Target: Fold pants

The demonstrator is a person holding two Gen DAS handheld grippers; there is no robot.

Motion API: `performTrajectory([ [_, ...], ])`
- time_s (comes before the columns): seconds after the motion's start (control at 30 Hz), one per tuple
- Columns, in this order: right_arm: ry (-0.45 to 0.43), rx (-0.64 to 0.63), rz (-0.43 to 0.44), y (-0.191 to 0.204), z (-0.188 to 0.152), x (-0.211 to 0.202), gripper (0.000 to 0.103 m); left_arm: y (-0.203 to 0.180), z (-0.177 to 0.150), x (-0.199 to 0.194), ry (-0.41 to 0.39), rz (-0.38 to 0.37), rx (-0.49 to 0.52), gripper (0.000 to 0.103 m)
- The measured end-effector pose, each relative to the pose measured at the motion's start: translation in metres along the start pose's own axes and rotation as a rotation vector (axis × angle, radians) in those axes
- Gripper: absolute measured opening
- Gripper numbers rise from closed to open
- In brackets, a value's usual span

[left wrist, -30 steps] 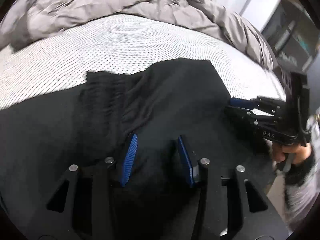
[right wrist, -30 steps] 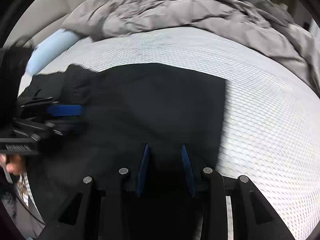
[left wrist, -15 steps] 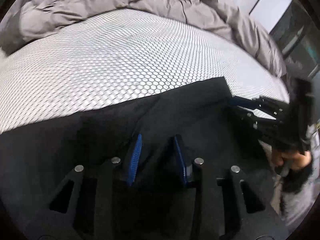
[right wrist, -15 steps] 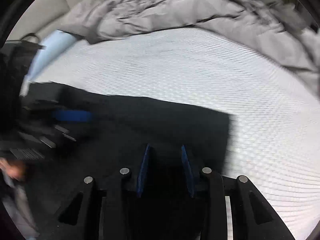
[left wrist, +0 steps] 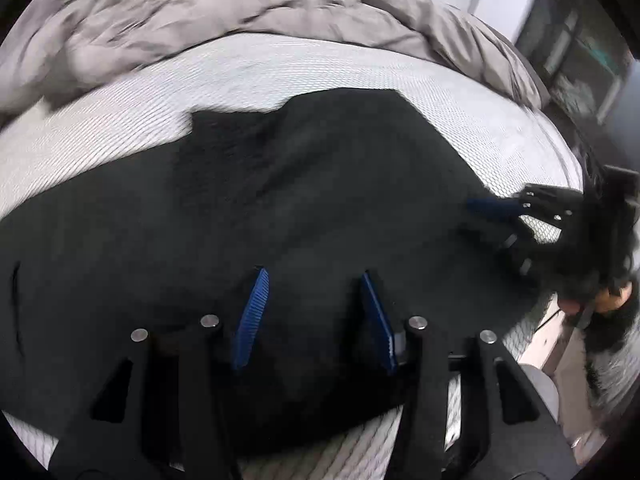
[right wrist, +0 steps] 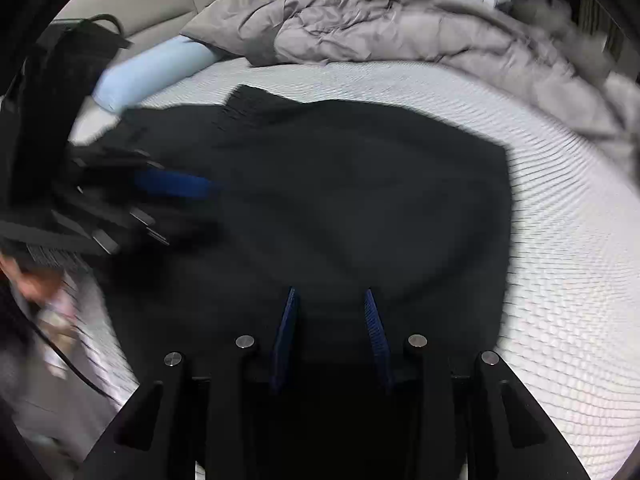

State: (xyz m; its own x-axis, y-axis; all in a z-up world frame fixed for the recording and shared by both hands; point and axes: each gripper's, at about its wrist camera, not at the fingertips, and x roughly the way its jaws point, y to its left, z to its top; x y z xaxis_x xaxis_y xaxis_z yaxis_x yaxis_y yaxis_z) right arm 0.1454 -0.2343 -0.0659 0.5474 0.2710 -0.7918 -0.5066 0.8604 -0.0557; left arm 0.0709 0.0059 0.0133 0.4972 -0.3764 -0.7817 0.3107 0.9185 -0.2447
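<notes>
The black pants (left wrist: 304, 208) lie flat on the bed (left wrist: 280, 64), right under and ahead of my jaws. My left gripper (left wrist: 312, 316) has its jaws spread wide with only cloth below them, pinching nothing. My right gripper (right wrist: 330, 336) has its jaws spread too, over the near edge of the pants. I think I am between folds. Next I need to lower both sets of jaws, pinch one edge, and carry it over to the far edge. The gray blanket (right wrist: 380, 28) sits far ahead of the jaws.

Black pants (left wrist: 312, 200); white honeycomb-patterned mattress (left wrist: 280, 68) (grey duvet (left wrist: 240, 4)).
</notes>
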Motion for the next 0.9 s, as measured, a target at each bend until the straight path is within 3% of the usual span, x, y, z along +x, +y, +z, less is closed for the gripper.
performTrajectory([
  [0.07,-0.012,0.046,-0.063,-0.018,-0.014,-0.017,0.035,0.011,-0.009,-0.018,-0.026,0.024,-0.058,0.047],
  [0.13,-0.027,0.119,-0.040,-0.040,-0.026,-0.034,0.037,0.009,-0.015,-0.034,-0.054,0.047,-0.060,0.047],
  [0.2,-0.029,0.205,-0.028,-0.060,-0.035,-0.051,0.043,-0.003,-0.022,-0.045,-0.073,0.011,-0.073,0.048],
  [0.33,-0.063,0.424,0.189,-0.091,-0.052,-0.067,0.062,-0.055,-0.013,-0.023,-0.068,-0.132,-0.068,0.051],
  [0.4,-0.033,0.479,0.235,-0.094,-0.052,-0.059,0.062,-0.086,-0.008,-0.005,-0.062,-0.180,-0.012,0.051],
  [0.53,0.000,0.476,0.324,-0.077,-0.047,-0.043,0.062,-0.138,-0.013,0.031,-0.036,-0.223,0.100,0.057],
  [0.63,0.032,0.428,0.343,-0.072,-0.040,-0.039,0.063,-0.158,-0.026,0.053,0.007,-0.113,0.189,0.058],
  [0.73,0.073,0.366,0.298,-0.060,-0.038,-0.030,0.062,-0.166,-0.034,0.053,-0.004,-0.089,0.221,0.060],
  [0.8,0.081,0.286,0.230,-0.051,-0.031,-0.024,0.054,-0.165,-0.035,0.054,0.000,-0.094,0.220,0.060],
  [0.9,0.084,0.269,0.201,-0.055,-0.010,-0.011,0.044,-0.161,-0.038,0.051,-0.001,-0.107,0.215,0.060],
])
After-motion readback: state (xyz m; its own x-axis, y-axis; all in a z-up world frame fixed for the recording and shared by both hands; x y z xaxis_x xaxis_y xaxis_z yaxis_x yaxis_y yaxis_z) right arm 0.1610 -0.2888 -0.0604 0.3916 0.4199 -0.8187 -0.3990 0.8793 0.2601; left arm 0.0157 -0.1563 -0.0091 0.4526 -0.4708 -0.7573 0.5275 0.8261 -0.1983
